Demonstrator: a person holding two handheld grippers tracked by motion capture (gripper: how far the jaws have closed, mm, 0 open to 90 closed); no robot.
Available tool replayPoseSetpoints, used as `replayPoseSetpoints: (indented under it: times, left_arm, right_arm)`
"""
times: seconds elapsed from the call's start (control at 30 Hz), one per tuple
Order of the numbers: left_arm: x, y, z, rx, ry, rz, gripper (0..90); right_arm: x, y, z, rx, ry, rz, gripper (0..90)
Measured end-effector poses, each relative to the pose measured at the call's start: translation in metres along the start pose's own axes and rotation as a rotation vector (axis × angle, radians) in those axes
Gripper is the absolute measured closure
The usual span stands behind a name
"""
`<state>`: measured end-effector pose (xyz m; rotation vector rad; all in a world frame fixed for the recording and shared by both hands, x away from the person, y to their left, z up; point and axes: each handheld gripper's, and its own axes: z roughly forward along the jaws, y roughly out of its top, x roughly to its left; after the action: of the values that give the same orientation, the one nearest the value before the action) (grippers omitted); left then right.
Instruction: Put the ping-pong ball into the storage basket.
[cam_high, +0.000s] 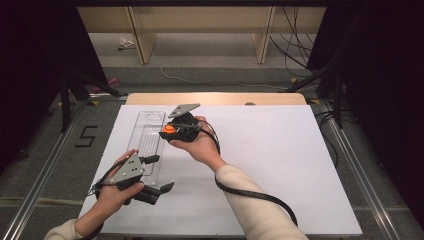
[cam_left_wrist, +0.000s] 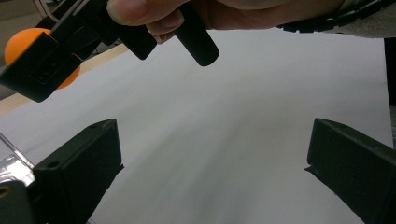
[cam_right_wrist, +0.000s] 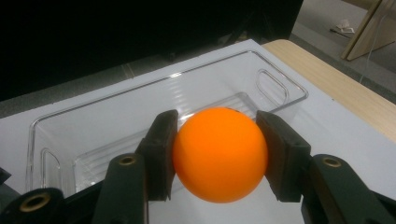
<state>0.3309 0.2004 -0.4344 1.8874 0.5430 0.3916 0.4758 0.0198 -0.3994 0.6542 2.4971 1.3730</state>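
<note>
While raised over the clear tray (cam_high: 148, 134), right hand-held gripper (cam_high: 168, 129) clamps orange ball (cam_right_wrist: 219, 155), left hand-held gripper (cam_high: 156, 174) wide open, empty.

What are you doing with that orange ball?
A person holds a gripper in each hand at a white table. The right gripper is shut on an orange ball, held just beside a clear plastic tray that looks empty. The left gripper has its jaws wide open with nothing between them, near the tray's close end.
</note>
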Motion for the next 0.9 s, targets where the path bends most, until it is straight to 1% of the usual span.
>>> replayPoseSetpoints:
  times: [0.9]
  left_arm:
    - [-0.001, 0.0, 0.001, 0.0, -0.004, 0.003, 2.7]
  right_arm:
    - [0.003, 0.009, 0.014, 0.016, 0.013, -0.012, 51.6]
